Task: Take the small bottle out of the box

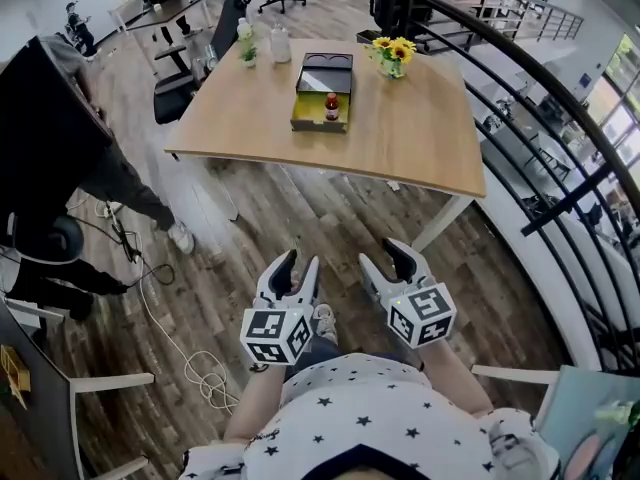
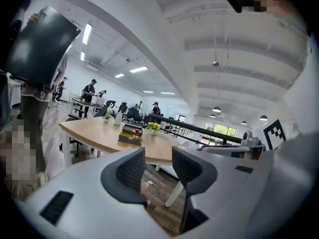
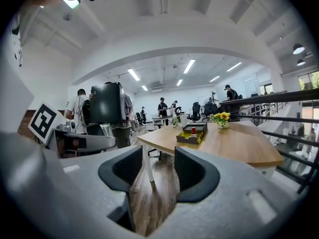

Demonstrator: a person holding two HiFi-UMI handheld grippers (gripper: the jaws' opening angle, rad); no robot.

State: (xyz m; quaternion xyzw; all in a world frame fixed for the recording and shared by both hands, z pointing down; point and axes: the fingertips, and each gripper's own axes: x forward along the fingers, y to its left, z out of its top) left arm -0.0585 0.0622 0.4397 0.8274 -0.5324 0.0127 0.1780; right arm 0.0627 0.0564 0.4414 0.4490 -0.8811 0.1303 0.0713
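Note:
A small bottle (image 1: pixel 331 106) with a red cap stands in the near end of an open dark box (image 1: pixel 322 93) with a yellow lining, on the far half of the wooden table (image 1: pixel 400 138). The bottle (image 3: pixel 193 132) and box (image 3: pixel 190 135) also show in the right gripper view, and the box (image 2: pixel 130 134) in the left gripper view. My left gripper (image 1: pixel 297 268) and right gripper (image 1: pixel 388 258) hang side by side over the wood floor, well short of the table. Both are open and empty.
A vase of yellow flowers (image 1: pixel 391 56) stands right of the box, a white bottle (image 1: pixel 280 44) and a small plant (image 1: pixel 247 52) to its left. A person (image 1: pixel 60 138) with a black panel stands at left. A dark railing (image 1: pixel 540 118) curves along the right. Cables (image 1: pixel 190 363) lie on the floor.

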